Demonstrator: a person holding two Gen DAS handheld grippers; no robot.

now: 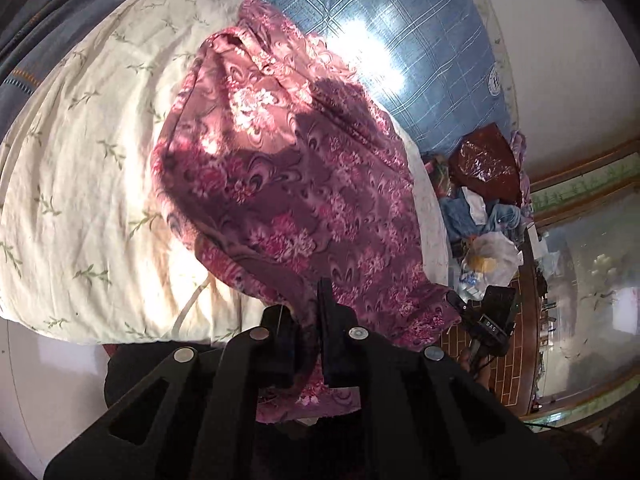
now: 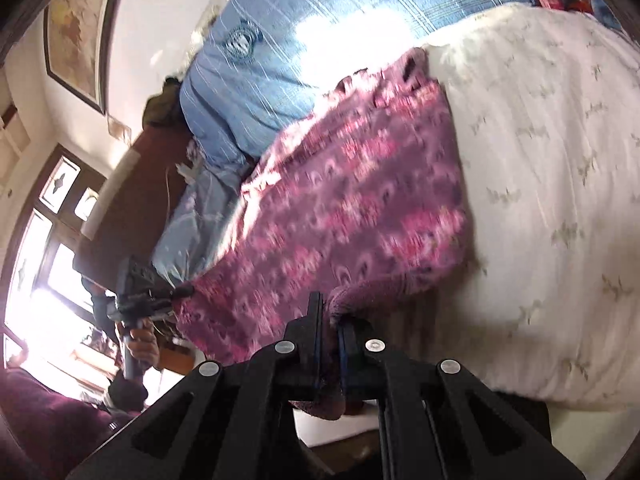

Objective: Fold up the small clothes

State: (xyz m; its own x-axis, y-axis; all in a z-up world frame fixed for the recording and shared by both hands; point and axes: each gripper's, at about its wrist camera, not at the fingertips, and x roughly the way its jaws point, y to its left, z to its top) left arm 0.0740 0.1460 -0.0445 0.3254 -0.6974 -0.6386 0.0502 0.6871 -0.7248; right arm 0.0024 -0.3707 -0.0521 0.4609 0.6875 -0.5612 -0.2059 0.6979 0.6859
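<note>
Bedroom, cream quilt (image 1: 80,184) on the bed. Left claw (image 1: 308,320) pinches one near corner of the purple floral garment (image 1: 288,184), right claw (image 2: 329,326) pinches the other — cloth lies spread over the quilt, near edge raised. No fold made yet, all folding remains.

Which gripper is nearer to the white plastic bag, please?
Right. The right gripper holds the garment corner just beside the white plastic bag; the left gripper grips the opposite corner, farther away.
</note>
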